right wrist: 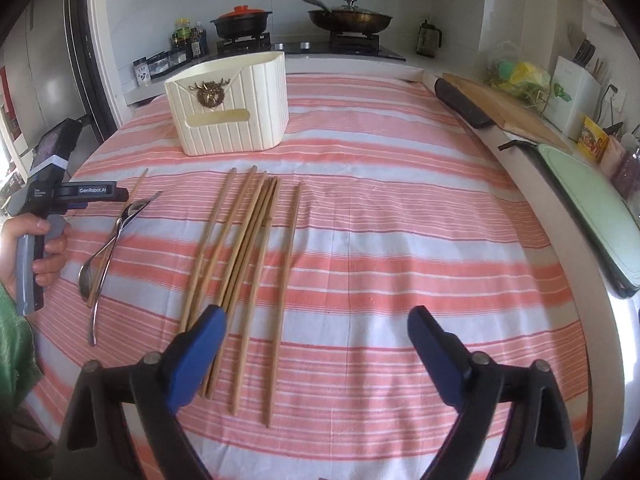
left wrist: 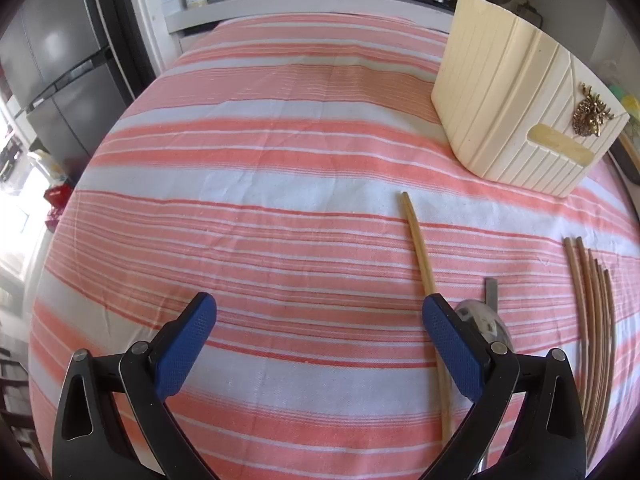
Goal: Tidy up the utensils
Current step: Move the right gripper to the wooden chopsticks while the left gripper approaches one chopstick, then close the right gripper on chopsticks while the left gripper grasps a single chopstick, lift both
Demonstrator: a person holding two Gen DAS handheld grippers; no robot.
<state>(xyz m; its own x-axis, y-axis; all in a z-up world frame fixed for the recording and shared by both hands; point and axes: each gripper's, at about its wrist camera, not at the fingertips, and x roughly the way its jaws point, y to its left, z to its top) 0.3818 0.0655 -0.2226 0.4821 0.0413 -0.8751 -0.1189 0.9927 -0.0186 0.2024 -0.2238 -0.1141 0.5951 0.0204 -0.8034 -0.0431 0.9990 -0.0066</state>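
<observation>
Right wrist: left hand-held gripper (right wrist: 120, 194) level, agape.

I'm working in a home kitchen: ahead of my jaws, past the striped cloth (right wrist: 360, 240) on the surface, a gas stove (right wrist: 308, 46) carries a lidded frying pan (right wrist: 350, 18) and a black pot (right wrist: 241, 22); right, cutting boards (right wrist: 516, 108).
</observation>
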